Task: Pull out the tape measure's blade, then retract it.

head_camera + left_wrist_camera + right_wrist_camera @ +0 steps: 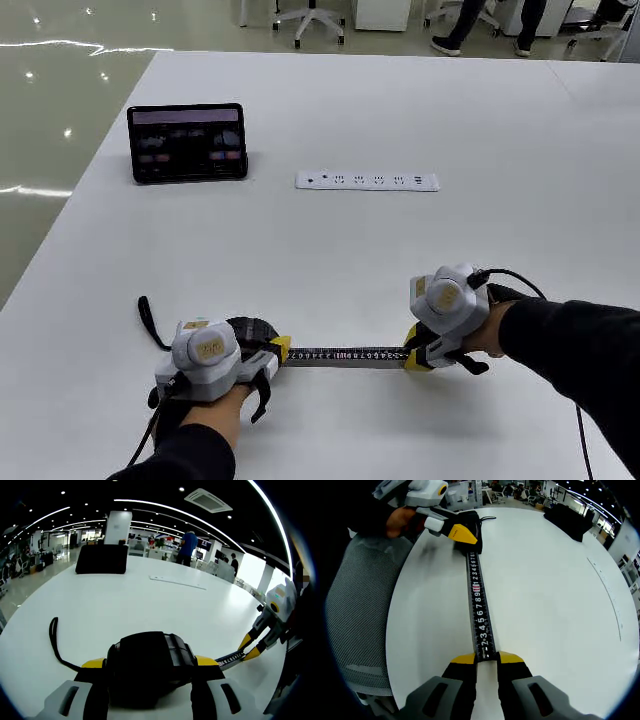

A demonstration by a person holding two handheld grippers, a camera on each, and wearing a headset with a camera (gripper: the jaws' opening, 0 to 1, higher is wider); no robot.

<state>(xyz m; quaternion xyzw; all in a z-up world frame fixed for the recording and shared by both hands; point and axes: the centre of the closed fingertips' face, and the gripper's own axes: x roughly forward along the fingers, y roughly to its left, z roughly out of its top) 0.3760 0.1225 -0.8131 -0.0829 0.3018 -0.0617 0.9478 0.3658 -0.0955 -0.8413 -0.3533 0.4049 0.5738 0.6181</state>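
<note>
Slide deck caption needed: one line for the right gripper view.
Right gripper grips the black numbered tape blade, stretched over the white table from the black case in the left gripper.

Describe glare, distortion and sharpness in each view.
Head view: sharp, evenly lit, with light streaks glaring off the glossy pale floor. Left gripper view: fisheye bows the ceiling light strips; the black tape measure case sits dark, detail lost. Right gripper view: the numbered metal tape blade reads crisply, while the white table edge curves.

Matt plastic tape measure case (150, 660) on smooth table (350, 260).
</note>
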